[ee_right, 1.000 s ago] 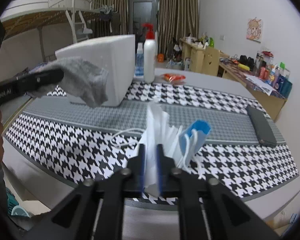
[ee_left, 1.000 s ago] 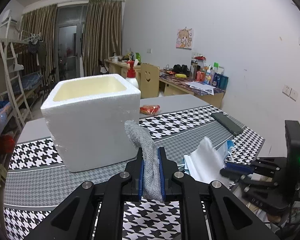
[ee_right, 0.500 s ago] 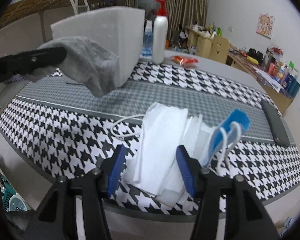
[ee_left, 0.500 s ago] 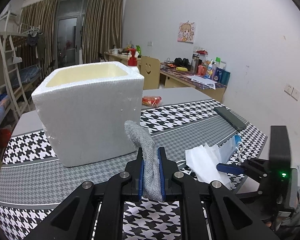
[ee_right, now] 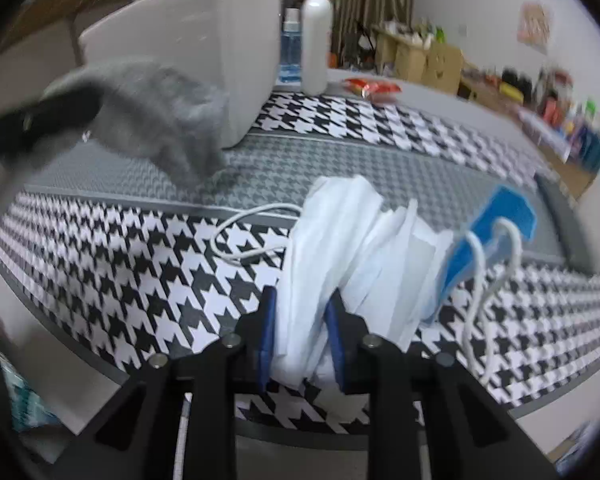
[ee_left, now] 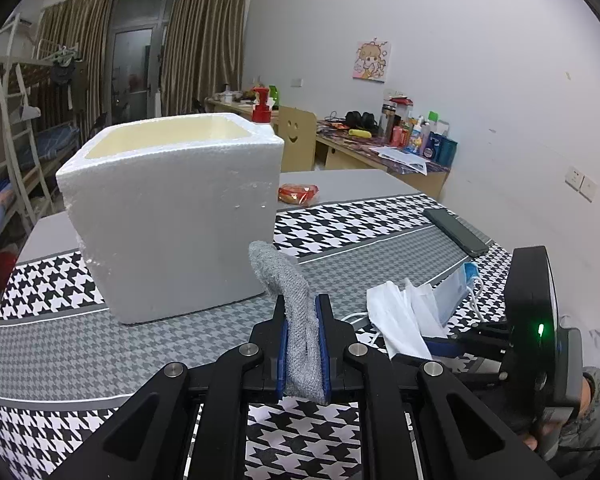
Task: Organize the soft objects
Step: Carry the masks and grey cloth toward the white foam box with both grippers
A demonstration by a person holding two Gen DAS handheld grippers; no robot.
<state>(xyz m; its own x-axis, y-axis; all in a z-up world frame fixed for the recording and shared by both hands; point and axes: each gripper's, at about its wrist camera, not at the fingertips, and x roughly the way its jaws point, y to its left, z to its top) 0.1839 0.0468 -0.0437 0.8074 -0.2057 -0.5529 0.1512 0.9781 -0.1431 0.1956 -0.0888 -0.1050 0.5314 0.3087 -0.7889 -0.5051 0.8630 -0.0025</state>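
My left gripper (ee_left: 302, 344) is shut on a grey knitted cloth (ee_left: 292, 300) and holds it above the table, in front of the white foam box (ee_left: 172, 216). The cloth also shows blurred in the right wrist view (ee_right: 156, 120). My right gripper (ee_right: 300, 328) is shut on a bundle of white face masks (ee_right: 332, 256), with a blue mask (ee_right: 496, 220) and ear loops hanging at the right. In the left wrist view the masks (ee_left: 404, 316) and the right gripper (ee_left: 440, 346) are at the lower right. The box is open at the top.
The table has a houndstooth cloth (ee_left: 60, 356). A red snack packet (ee_left: 298, 194) and a dark flat phone-like slab (ee_left: 456, 230) lie on it. A white pump bottle (ee_right: 316, 36) and a blue bottle (ee_right: 290, 52) stand behind the box. A cluttered desk (ee_left: 384, 148) lines the wall.
The right gripper opened around the masks half a second ago and has now shut on them again, lower down. The left gripper with the grey cloth has moved closer to the foam box.
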